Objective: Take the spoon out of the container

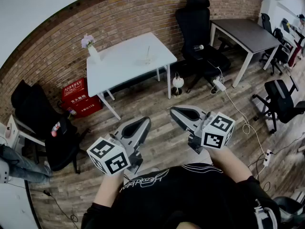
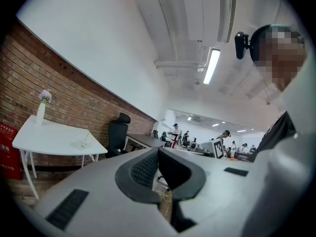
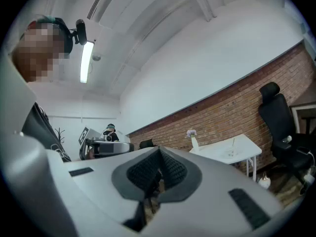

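Note:
A small clear container (image 1: 147,59) with a thin spoon (image 1: 147,52) standing in it sits on the white table (image 1: 125,61), far ahead of me. Both grippers are held close to my body, well short of the table. My left gripper (image 1: 145,122) is shut, its dark pads together with nothing between them (image 2: 158,154). Likewise shut and empty, my right gripper (image 1: 174,111) points toward the table (image 3: 159,156). The container shows small in the left gripper view (image 2: 83,143) and in the right gripper view (image 3: 231,151).
A white vase with flowers (image 1: 92,51) stands at the table's left corner. Red boxes (image 1: 78,97) lie on the wood floor left of it. Black office chairs (image 1: 198,30) (image 1: 45,123), a dark desk (image 1: 248,35) and a power strip with its cable (image 1: 219,85) stand around.

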Tool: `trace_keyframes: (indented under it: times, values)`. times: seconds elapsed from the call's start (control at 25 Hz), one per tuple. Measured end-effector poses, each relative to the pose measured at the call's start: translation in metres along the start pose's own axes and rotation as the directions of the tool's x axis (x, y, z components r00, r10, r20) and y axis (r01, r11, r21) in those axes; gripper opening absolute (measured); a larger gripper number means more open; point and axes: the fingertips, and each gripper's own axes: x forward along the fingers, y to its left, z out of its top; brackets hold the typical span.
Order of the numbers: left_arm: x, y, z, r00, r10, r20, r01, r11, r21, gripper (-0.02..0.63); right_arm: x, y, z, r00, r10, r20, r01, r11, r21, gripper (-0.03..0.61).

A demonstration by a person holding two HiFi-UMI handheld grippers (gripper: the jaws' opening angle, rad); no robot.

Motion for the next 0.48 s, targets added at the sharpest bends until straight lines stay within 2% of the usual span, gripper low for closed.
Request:
trace_keyframes:
  times: [0.2, 0.48]
  values:
    - [0.006, -0.002, -0.009, 1.000, 0.007, -0.024, -0.006, 1.000, 0.014, 0.005, -0.007, -0.001, -0.003, 1.000, -0.008, -0.007, 0.008, 1.000, 0.007, -0.003]
    - [0.008, -0.008, -0.015, 0.999, 0.025, -0.038, -0.024, 0.999, 0.023, 0.005, -0.014, -0.006, 0.001, 0.999, 0.025, 0.041, -0.028, 0.996, 0.083, -0.003]
